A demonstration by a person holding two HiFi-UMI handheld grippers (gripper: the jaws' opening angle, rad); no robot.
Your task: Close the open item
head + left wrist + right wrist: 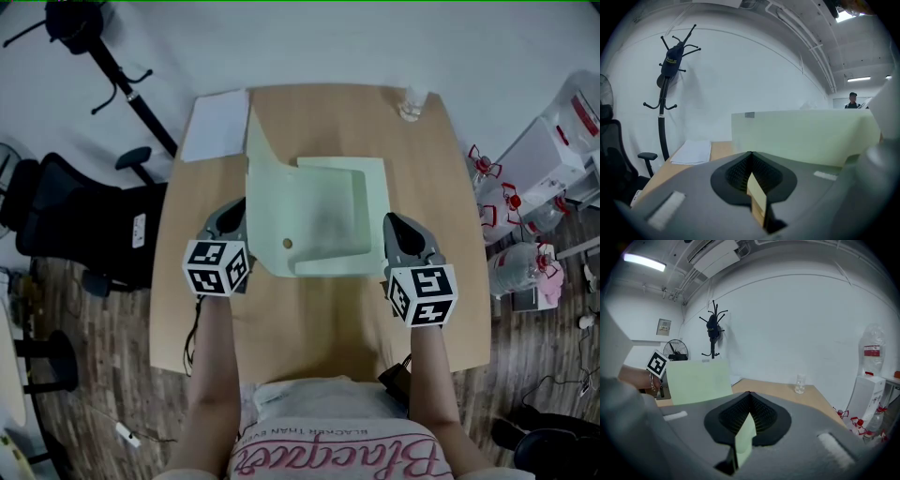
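Note:
A pale green box (323,220) lies open in the middle of the wooden table (319,319), its lid (267,159) standing up along its left side. My left gripper (234,208) rests just left of the box, jaws shut tip to tip with nothing held. In the left gripper view the gripper (751,153) points at the lid (801,136) close ahead. My right gripper (392,219) sits just right of the box, also shut and empty. In the right gripper view, the gripper (749,393) has the lid (698,380) to its left.
White papers (216,124) lie at the table's far left corner, and a small clear cup (411,105) at the far right. An office chair (84,225) and a coat stand (112,66) stand to the left. Water bottles (511,202) stand to the right. A person (852,100) stands far off.

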